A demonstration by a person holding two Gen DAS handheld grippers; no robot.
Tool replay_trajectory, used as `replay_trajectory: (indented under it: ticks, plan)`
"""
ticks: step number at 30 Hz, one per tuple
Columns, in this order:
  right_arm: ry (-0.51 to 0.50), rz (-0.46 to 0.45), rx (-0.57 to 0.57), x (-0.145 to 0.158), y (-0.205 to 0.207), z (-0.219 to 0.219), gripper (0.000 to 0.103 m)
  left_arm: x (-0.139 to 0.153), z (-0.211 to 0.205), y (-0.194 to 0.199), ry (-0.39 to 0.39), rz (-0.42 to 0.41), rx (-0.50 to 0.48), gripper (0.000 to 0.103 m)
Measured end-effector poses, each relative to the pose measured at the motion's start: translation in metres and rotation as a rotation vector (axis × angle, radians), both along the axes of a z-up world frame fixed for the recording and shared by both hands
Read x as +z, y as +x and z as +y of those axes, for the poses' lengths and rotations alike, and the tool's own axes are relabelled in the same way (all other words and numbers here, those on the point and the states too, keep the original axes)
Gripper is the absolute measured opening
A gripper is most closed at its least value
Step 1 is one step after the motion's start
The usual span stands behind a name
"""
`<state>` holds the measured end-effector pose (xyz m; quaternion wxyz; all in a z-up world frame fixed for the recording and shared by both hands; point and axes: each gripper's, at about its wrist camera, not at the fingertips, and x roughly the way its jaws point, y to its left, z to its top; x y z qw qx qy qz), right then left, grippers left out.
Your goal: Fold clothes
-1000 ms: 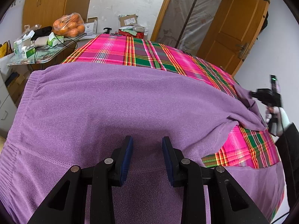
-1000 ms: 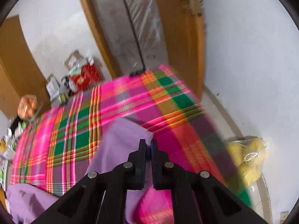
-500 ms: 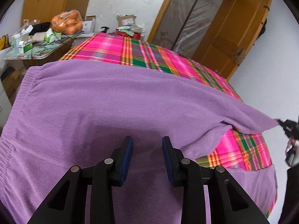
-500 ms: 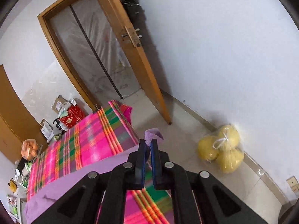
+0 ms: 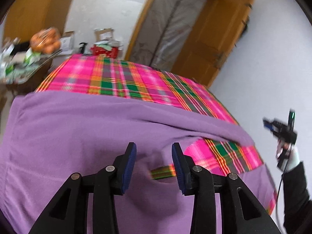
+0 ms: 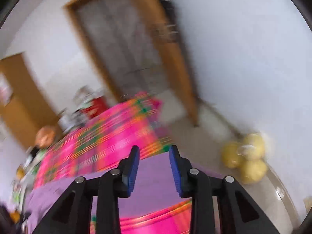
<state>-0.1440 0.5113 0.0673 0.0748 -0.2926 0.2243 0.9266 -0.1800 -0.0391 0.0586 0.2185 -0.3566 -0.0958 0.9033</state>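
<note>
**Both grippers open above the purple garment**

Your left gripper tilts down toward the purple garment, which lies spread across the near part of the pink-and-green plaid cloth. Its jaws are opening, the blue pads stand well apart, and nothing is caught between them; the fabric lies below and beyond the tips, and whether the tips brush it cannot be told through the blur. A fold of the garment runs to the right as a long strip, ending near the right edge of the plaid cloth.

From the left wrist view, your right gripper is off the right edge of the cloth, held up in the air against the white wall, apart from the garment's end. Your right hand wraps its handle below, with a dark sleeve behind it and a cable hanging down.

In the right wrist view, the right gripper also points downward, and its jaws are opening with a clear gap. Purple fabric shows through that gap but lies below, not pinched by the pads. The picture is heavily blurred. A bag of yellow fruit sits on the floor by the wall to the right.
</note>
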Motion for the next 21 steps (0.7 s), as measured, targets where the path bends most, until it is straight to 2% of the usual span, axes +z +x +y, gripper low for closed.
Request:
replay_trajectory:
  ticks: [4, 9, 13, 16, 19, 21]
  plan:
    - [0.040, 0.003, 0.193, 0.000, -0.017, -0.037, 0.036, 0.002, 0.047, -0.009, -0.120, 0.010, -0.101, 0.040]
    - [0.079, -0.101, 0.274, -0.029, -0.052, -0.022, 0.039, -0.015, 0.088, -0.025, -0.234, 0.003, -0.173, 0.040]
    - [0.196, -0.215, 0.350, -0.054, -0.083, -0.011, 0.041, -0.036, 0.096, -0.038, -0.276, -0.029, -0.167, 0.040]
    - [0.261, -0.252, 0.437, -0.064, -0.097, -0.017, 0.043, -0.044, 0.094, -0.043, -0.272, -0.052, -0.165, 0.040]
    - [0.307, -0.291, 0.459, -0.074, -0.108, -0.020, 0.044, -0.045, 0.094, -0.046, -0.259, -0.055, -0.165, 0.040]
    - [0.318, -0.291, 0.479, -0.078, -0.112, -0.023, 0.048, -0.046, 0.094, -0.047, -0.258, -0.059, -0.166, 0.040]
